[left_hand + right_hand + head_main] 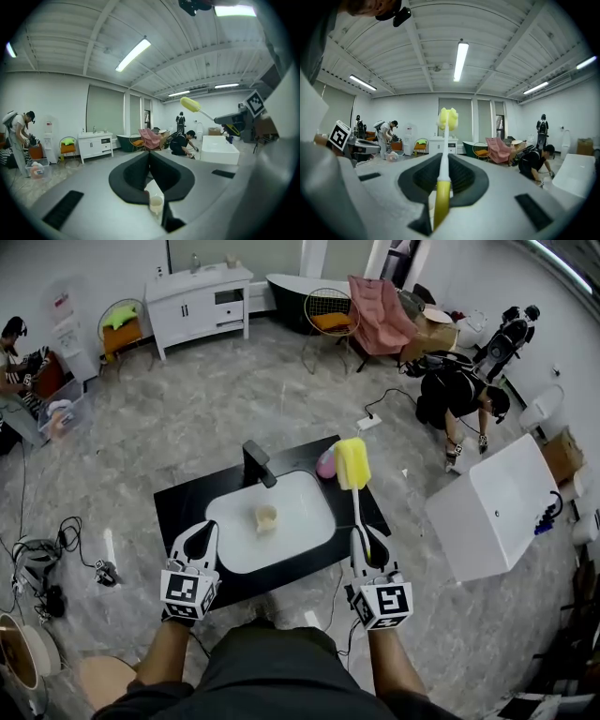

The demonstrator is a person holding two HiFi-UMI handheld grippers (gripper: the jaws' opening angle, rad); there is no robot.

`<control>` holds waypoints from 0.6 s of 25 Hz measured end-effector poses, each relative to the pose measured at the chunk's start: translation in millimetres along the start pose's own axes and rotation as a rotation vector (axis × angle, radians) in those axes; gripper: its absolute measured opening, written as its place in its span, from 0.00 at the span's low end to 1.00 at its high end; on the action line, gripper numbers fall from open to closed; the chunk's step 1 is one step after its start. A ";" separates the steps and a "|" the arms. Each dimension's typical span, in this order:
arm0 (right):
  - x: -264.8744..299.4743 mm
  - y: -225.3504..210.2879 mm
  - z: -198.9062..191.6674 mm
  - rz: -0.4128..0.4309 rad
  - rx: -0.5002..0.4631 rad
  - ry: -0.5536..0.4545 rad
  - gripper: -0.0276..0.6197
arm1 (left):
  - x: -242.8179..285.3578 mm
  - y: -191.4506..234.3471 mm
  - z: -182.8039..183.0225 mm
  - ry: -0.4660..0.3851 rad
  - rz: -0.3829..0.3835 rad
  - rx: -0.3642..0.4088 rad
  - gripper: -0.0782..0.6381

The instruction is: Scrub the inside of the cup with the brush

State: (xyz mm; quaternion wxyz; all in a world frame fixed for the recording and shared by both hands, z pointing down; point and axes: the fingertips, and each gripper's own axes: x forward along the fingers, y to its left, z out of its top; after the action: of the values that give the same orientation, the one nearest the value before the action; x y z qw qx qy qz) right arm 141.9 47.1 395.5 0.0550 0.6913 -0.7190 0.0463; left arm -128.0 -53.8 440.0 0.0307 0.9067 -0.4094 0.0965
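Cup (267, 517) upright in white basin (302, 521), near the middle, touched by nothing. Basin sunk in black counter (178, 512), with dark faucet (258, 463) at far rim and pink object (325, 463) just beside far right corner.

Left gripper (204, 529) at near left edge of counter, well apart from cup, pointing toward basin. In left gripper view, jaws of left gripper (149, 154) pressed together at the tips, nothing held; cup (156, 204) seen low down through the slot behind the tips, in the basin beyond.

Right gripper (364, 540) at near right edge of counter, clamped on brush (353, 479). Handle running forward from the jaws, yellow sponge head over far right part of counter in head view, clear of cup. In right gripper view, right gripper (446, 159) closed on yellow grip of brush (441, 199), white stem rising straight up, sponge head at top.

White tub (497, 502) on floor to the right of counter. Person (459, 395) crouched on floor beyond it.
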 end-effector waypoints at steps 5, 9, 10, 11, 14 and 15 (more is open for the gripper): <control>40.2 -5.9 5.7 0.048 -0.014 0.004 0.10 | 26.9 7.2 -5.2 0.027 0.025 -0.031 0.11; 72.0 -17.9 1.5 0.108 -0.011 0.010 0.10 | 45.6 9.6 -6.6 0.034 0.068 -0.049 0.11; 78.6 -20.3 0.4 0.126 -0.009 0.015 0.10 | 48.2 9.6 -6.2 0.034 0.080 -0.058 0.11; 84.3 -22.7 0.6 0.144 -0.010 0.020 0.10 | 49.5 9.4 -5.7 0.033 0.093 -0.071 0.12; 98.2 -32.9 9.9 0.187 -0.019 0.012 0.10 | 51.1 5.0 -2.3 0.019 0.110 -0.127 0.20; 102.4 -37.5 12.8 0.195 -0.020 0.007 0.10 | 52.5 3.1 -1.7 0.016 0.111 -0.146 0.30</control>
State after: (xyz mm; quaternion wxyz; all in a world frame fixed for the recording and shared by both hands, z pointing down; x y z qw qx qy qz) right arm 175.3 -57.5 397.1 0.0597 0.6173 -0.7831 0.0463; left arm -96.6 -94.2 452.1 0.0945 0.8772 -0.4646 0.0755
